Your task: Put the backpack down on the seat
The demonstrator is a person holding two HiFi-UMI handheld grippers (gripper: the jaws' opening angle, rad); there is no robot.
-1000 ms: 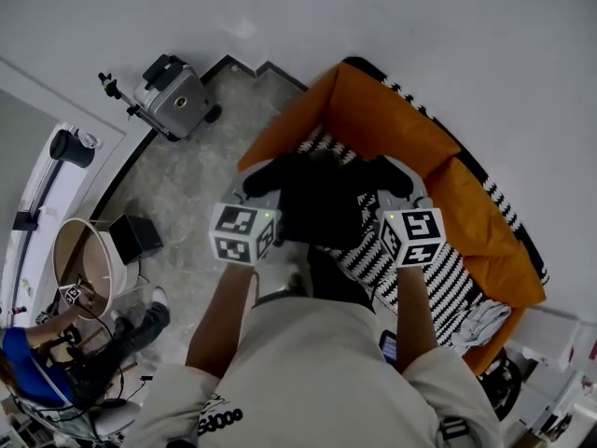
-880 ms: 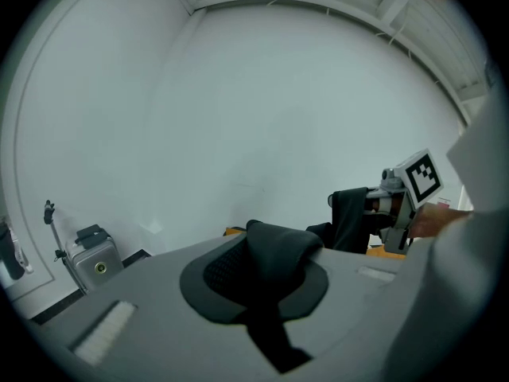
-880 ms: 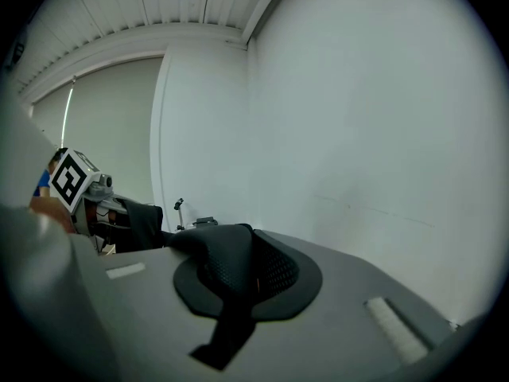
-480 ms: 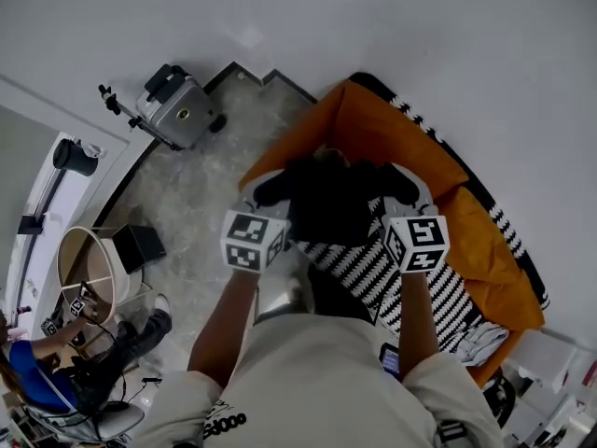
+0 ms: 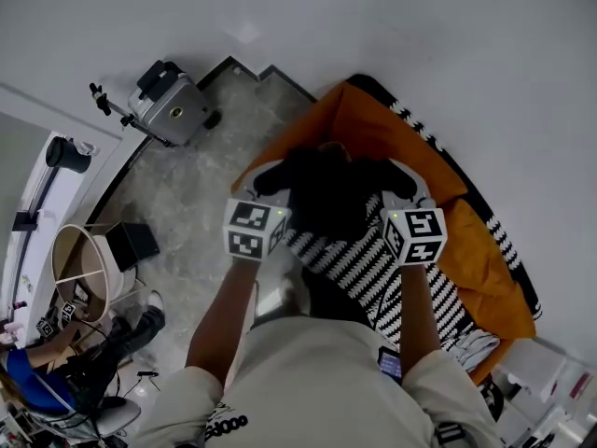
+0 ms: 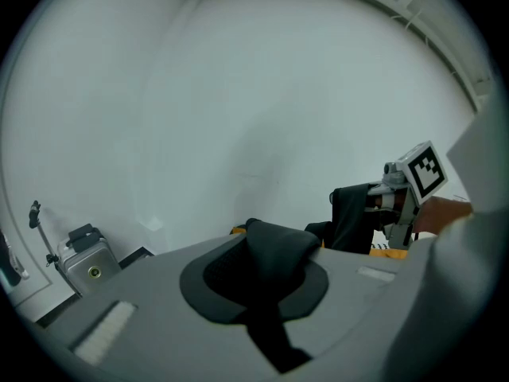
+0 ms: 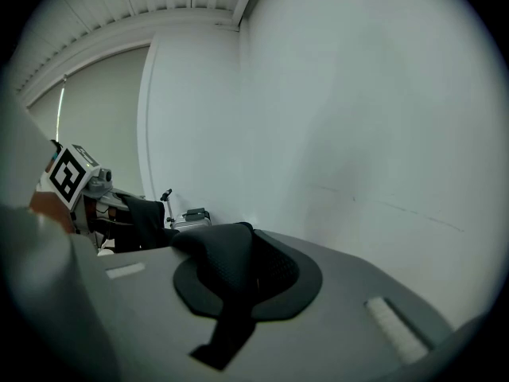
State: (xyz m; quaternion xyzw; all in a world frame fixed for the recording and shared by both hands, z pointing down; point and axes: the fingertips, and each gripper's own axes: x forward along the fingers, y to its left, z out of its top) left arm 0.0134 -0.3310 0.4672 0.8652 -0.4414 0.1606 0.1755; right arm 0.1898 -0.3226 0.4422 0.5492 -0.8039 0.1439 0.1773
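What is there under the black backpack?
Under the backpack shows the striped seat of the orange chair. The part directly below is covered, so contact cannot be seen.

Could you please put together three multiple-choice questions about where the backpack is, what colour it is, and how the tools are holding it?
1. Where is the backpack?
A. Hanging on a wall hook
B. Between the left tool and right tool, at the orange seat
C. Inside a cupboard

2. What colour is the backpack?
A. Black
B. Red
C. White

3. How do the tools' jaws stand?
A. Both wide open and empty
B. Only the left is closed
C. Both closed on the backpack's fabric

Answers:
1 B: the head view shows it between both tools at the seat.
2 A: it looks black in every view.
3 C: each tool's own view shows black fabric pinched in its jaws.
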